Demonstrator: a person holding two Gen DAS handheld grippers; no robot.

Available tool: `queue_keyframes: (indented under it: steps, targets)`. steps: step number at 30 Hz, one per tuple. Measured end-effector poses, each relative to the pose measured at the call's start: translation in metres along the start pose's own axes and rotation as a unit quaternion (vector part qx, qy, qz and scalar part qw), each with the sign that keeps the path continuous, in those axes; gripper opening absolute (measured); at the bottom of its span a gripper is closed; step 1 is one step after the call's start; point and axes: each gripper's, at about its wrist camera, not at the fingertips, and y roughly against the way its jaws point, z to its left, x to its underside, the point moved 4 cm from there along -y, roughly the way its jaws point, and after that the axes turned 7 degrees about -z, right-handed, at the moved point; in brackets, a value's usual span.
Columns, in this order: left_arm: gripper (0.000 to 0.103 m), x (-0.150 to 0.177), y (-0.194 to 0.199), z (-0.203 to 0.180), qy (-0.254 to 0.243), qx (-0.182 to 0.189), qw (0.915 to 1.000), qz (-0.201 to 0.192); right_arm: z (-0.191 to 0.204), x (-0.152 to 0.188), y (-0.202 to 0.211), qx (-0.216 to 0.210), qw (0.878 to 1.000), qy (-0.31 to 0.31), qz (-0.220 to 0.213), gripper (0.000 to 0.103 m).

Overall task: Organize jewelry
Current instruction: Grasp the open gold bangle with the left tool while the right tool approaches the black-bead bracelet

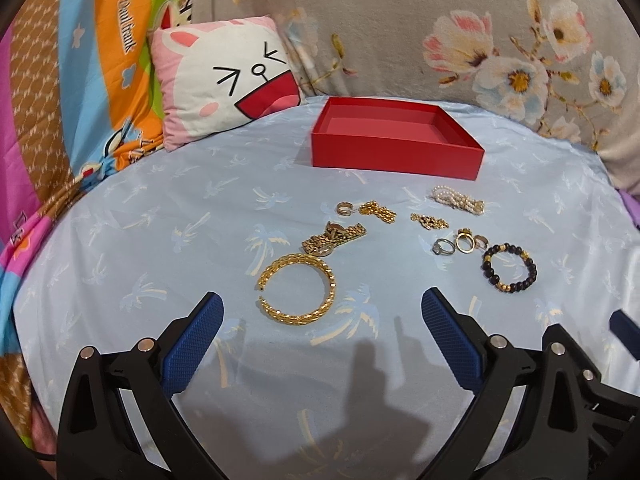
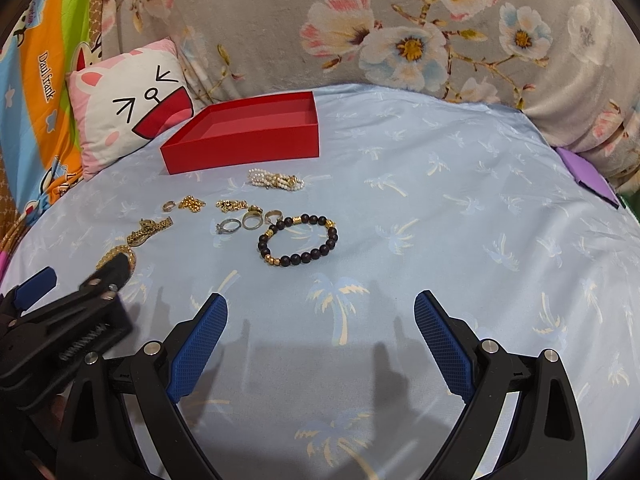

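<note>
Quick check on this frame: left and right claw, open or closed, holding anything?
Left claw: open, empty, poised just short of the gold bangle.
Right claw: open, empty, over bare sheet short of the dark bead bracelet.

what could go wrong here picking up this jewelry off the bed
The three small rings lie close together, so a wide claw may nudge or grab several. The thin gold chain pieces lie flat on the soft light-blue sheet, so fabric may get pinched. The open left claw could knock the open gold cuff bangle.
</note>
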Motion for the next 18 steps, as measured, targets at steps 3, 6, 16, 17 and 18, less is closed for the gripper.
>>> queue_keyframes:
  steps: [3, 6, 16, 17, 18]
  targets:
    - [0.097, 0.003, 0.001, 0.018, 0.013, -0.001, 0.9999, 0.009, -0.003, 0.001, -0.001, -0.014, 1.000, -0.012, 0.007, 0.093]
    - [0.098, 0.004, -0.002, 0.034, 0.022, -0.001, 0.9994, 0.027, -0.004, 0.000, -0.008, -0.009, 1.000, -0.004, 0.019, 0.093]
    - [0.098, -0.007, -0.032, 0.061, 0.059, 0.025, 0.9956, 0.068, -0.006, -0.015, -0.033, -0.026, 0.999, -0.021, 0.043, 0.093]
    - [0.098, -0.007, -0.034, 0.057, 0.052, 0.027, 0.9960, 0.068, -0.005, -0.015, -0.033, -0.029, 0.998, -0.022, 0.044, 0.093]
    - [0.098, -0.007, -0.036, 0.051, 0.043, 0.032, 0.9963, 0.067, -0.004, -0.016, -0.034, -0.030, 0.998, -0.021, 0.044, 0.093]
